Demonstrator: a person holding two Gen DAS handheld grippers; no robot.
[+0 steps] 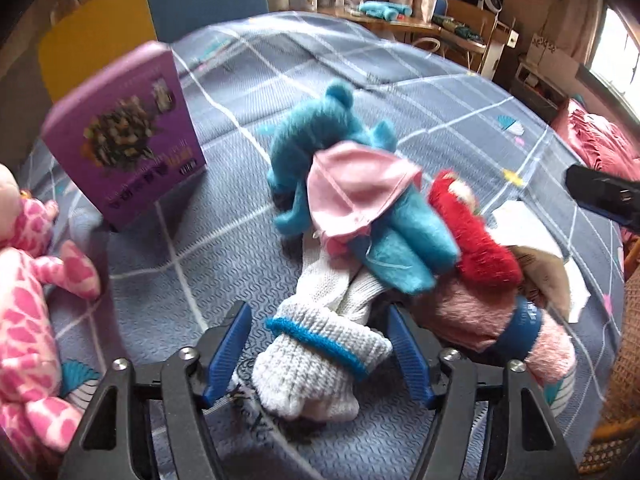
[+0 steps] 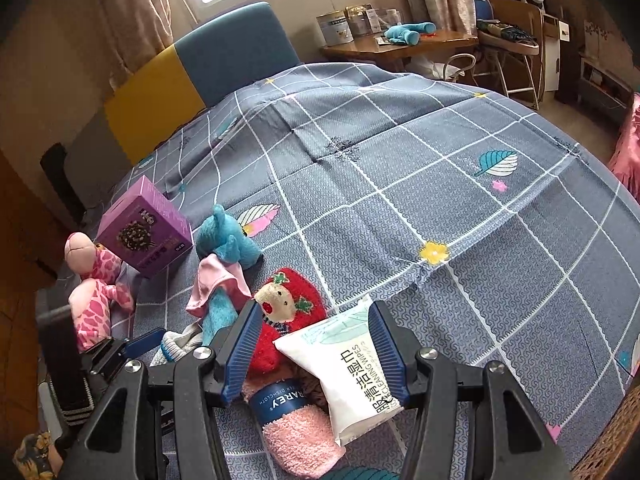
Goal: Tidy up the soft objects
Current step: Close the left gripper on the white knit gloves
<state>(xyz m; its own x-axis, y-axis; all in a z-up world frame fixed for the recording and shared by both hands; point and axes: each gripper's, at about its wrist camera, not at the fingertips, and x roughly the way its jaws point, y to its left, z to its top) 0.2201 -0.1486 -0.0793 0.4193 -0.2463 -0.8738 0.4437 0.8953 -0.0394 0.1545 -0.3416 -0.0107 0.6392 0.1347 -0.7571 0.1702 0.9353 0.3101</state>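
Note:
A pile of soft things lies on the bed. In the left wrist view my left gripper is open, its blue fingers either side of a rolled white knit glove with a blue band. Behind it lie a blue plush toy, a pink cloth, a red fuzzy sock and a pink cloth roll with a navy band. In the right wrist view my right gripper is open above the red sock and a white wet-wipes pack. A pink spotted plush lies at the left.
A purple box stands on the grey checked bedspread at the left, near the blue-and-yellow headboard. A wooden desk with tins stands behind the bed. A wicker edge shows at the bottom right.

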